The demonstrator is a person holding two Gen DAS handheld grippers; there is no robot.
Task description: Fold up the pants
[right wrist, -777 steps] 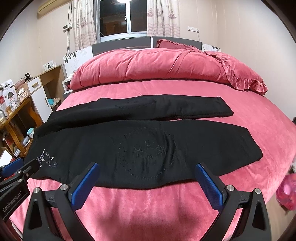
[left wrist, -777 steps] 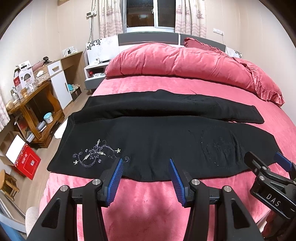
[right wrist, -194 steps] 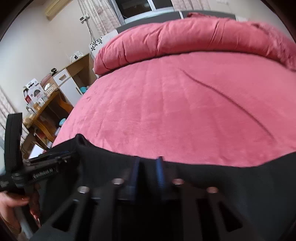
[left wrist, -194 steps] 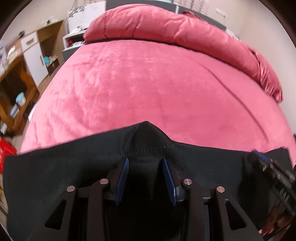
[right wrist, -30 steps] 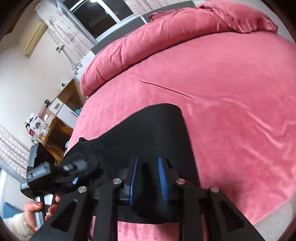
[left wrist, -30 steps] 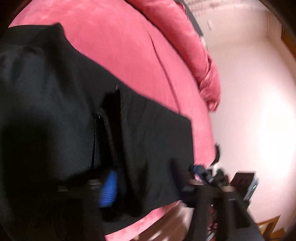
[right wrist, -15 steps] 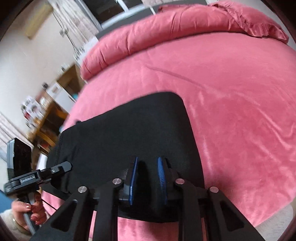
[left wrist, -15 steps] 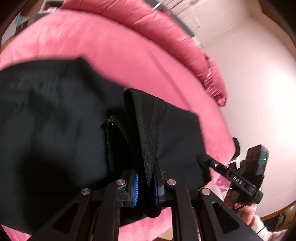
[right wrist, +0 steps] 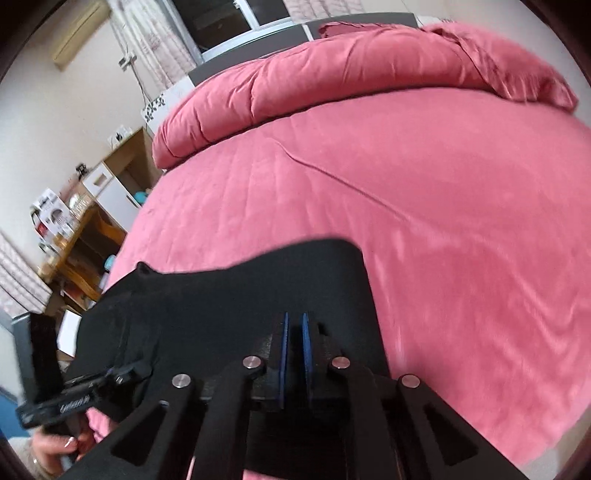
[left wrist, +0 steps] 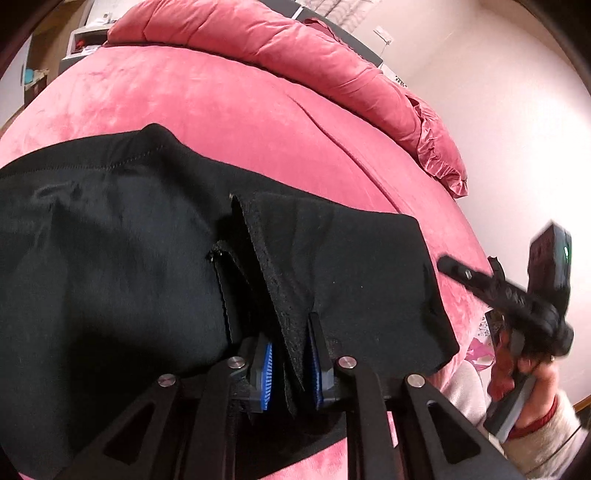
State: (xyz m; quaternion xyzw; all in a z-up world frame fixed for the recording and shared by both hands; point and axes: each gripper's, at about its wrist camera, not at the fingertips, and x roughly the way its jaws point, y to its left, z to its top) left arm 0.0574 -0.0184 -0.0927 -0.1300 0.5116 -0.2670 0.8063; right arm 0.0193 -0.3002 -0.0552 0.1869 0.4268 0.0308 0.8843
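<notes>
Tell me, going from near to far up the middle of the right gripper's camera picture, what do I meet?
right gripper → black pants → pink bedspread → rolled pink duvet → grey headboard → window

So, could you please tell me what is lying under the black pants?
The black pants lie on the pink bedspread, which shows all around them. Whatever sits directly beneath the fabric is covered and cannot be seen.
</notes>
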